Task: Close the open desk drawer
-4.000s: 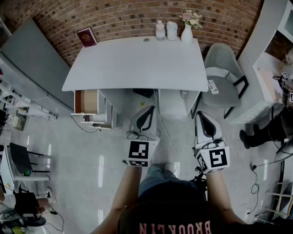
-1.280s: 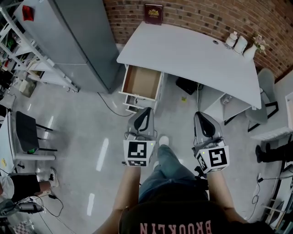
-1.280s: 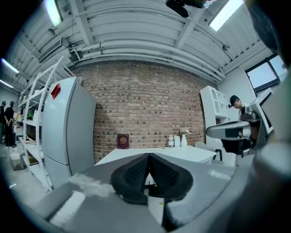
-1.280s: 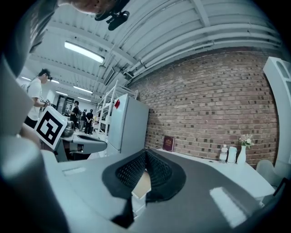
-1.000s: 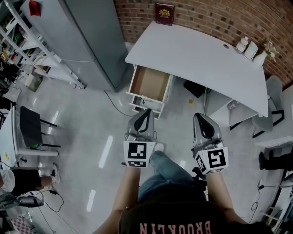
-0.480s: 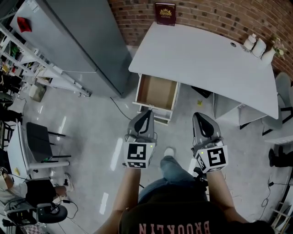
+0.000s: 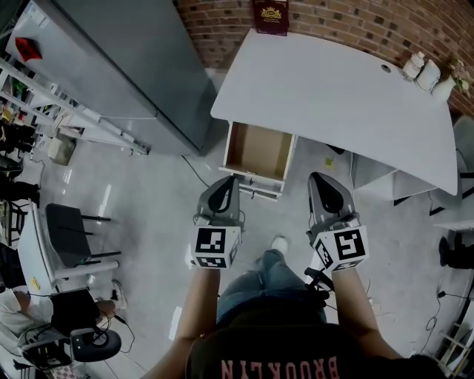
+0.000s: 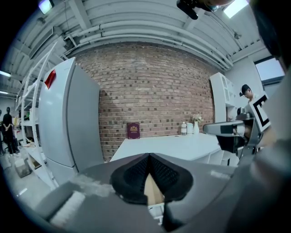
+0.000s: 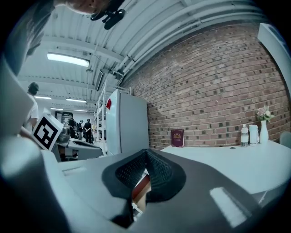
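The white desk point(image 7: 333, 81) stands against the brick wall. Its drawer point(image 7: 259, 152) hangs pulled out under the desk's left end, showing an empty wood-coloured inside. My left gripper point(image 7: 226, 185) is shut and empty, its tip just short of the drawer's front at the left corner. My right gripper point(image 7: 320, 181) is also shut and empty, to the right of the drawer front. In the left gripper view the shut left gripper point(image 8: 149, 157) points at the desk point(image 8: 173, 143), with a slice of the drawer point(image 8: 152, 193) below the tips. The right gripper view shows its shut right gripper point(image 9: 146, 152) and the drawer point(image 9: 140, 189).
A tall grey fridge point(image 7: 126, 66) stands just left of the desk, with metal shelving point(image 7: 44, 96) beyond it. A maroon book point(image 7: 271, 16) and bottles with a vase point(image 7: 426, 70) sit on the desk's far edge. A black chair point(image 7: 70, 240) is at the left.
Both grippers, still shut, have come forward toward the desk. The open drawer now lies right in front of their tips, nearer than a second ago.
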`<state>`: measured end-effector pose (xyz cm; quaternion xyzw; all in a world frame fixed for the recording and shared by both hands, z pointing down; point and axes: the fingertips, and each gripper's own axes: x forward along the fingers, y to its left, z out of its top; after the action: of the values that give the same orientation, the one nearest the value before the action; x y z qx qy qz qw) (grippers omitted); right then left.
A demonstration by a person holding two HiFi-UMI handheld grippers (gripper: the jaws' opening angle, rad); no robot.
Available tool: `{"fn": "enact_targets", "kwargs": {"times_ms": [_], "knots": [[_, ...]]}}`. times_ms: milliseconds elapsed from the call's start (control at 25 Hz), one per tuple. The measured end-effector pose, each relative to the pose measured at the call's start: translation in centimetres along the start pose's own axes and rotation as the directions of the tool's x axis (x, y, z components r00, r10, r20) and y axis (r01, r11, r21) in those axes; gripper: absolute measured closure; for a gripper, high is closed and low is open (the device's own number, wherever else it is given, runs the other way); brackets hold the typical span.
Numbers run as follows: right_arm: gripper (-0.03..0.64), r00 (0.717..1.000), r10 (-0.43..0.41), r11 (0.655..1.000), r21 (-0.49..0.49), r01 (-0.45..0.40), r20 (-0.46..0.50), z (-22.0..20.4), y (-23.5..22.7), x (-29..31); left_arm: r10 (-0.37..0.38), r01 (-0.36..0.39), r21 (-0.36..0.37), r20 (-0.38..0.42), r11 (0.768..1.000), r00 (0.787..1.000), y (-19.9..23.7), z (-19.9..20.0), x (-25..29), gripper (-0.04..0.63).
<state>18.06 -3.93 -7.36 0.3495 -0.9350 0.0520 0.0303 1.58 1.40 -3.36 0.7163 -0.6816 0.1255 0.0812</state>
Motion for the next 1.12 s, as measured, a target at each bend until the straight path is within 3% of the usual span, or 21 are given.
{"fn": "enact_targets", "kwargs": {"times_ms": [240, 560, 840, 1120], "knots": [[0.618, 0.999, -0.008, 1.000, -0.019, 0.007, -0.044, -1.5, 0.3, 1.2, -0.013, 0.013, 0.030, 0.001, 0.999, 1.000, 1.3, -0.4, 1.3, 0.598], [0.618, 0.985, -0.157, 0.988, -0.003, 0.157, -0.078, -2.9, 1.5, 1.9, -0.069, 0.069, 0.015, -0.005, 0.998, 0.998, 6.2, -1.7, 1.8, 0.599], [0.618, 0.966, -0.245, 0.969, -0.002, 0.245, -0.089, -2.6, 4.9, 4.5, -0.182, 0.182, 0.023, 0.011, 0.983, 0.983, 10.5, -1.1, 2.4, 0.598], [0.618, 0.934, -0.334, 0.942, -0.013, 0.335, -0.123, -4.5, 7.1, 7.0, -0.289, 0.289, 0.029, -0.003, 0.957, 0.957, 13.6, -3.7, 4.1, 0.598]]}}
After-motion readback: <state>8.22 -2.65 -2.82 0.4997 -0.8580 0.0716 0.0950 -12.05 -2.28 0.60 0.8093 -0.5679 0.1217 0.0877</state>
